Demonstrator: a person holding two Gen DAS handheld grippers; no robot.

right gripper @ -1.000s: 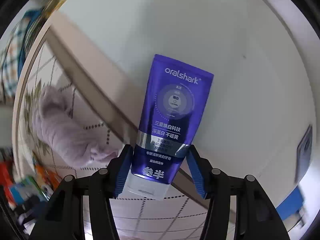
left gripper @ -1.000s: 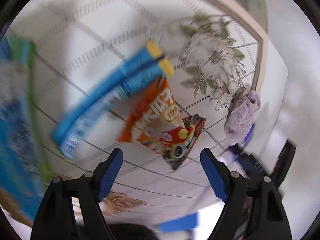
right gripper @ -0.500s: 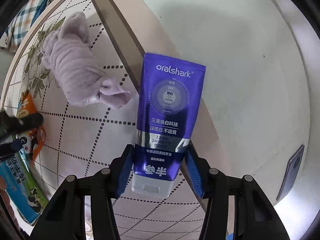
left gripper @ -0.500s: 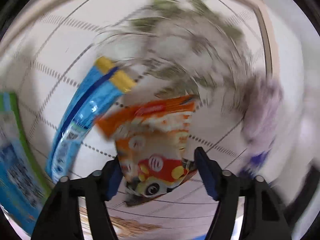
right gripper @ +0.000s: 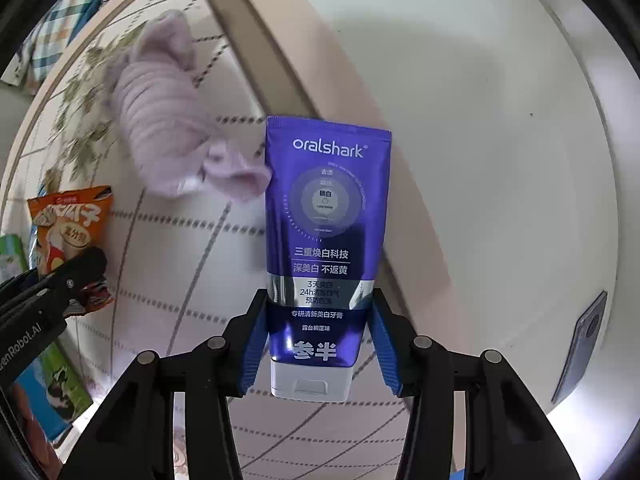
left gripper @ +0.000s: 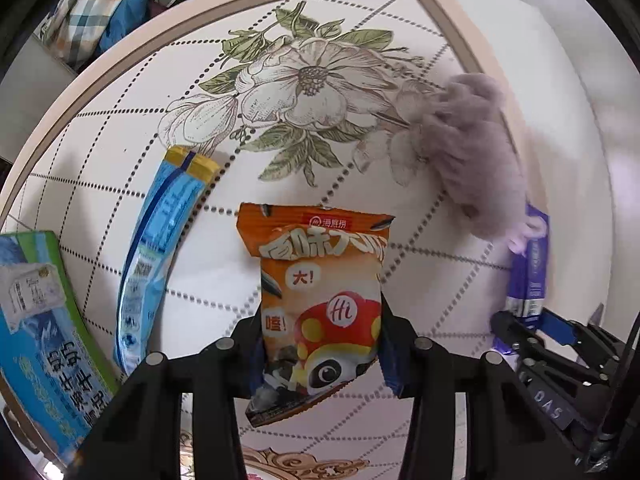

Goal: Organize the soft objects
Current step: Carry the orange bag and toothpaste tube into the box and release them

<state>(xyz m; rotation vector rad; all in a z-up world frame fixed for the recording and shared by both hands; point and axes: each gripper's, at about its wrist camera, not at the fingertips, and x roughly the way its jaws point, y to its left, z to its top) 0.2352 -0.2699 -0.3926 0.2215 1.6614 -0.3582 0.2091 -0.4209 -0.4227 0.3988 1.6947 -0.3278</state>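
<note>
My left gripper [left gripper: 320, 344] is shut on an orange snack bag [left gripper: 320, 296], gripping its lower half above the flowered mat [left gripper: 304, 80]. My right gripper [right gripper: 320, 340] is shut on a purple toothpaste tube [right gripper: 326, 240], cap end down between the pads. The tube and right gripper also show at the right of the left wrist view [left gripper: 528, 276]. A lilac knit cloth [left gripper: 472, 148] lies bunched on the mat's right side and shows in the right wrist view [right gripper: 160, 136]. The snack bag shows at the left of the right wrist view [right gripper: 68, 224].
A long blue packet with yellow ends [left gripper: 160, 252] lies left of the snack bag. A blue-green milk carton [left gripper: 40, 328] lies at the far left. A phone [right gripper: 580, 344] lies on the white surface at the right. Plaid fabric [left gripper: 88, 12] sits beyond the mat.
My left gripper closed in on the snack bag and shut on it. My right gripper, still holding the tube, swung over the mat's edge toward the lilac cloth.
</note>
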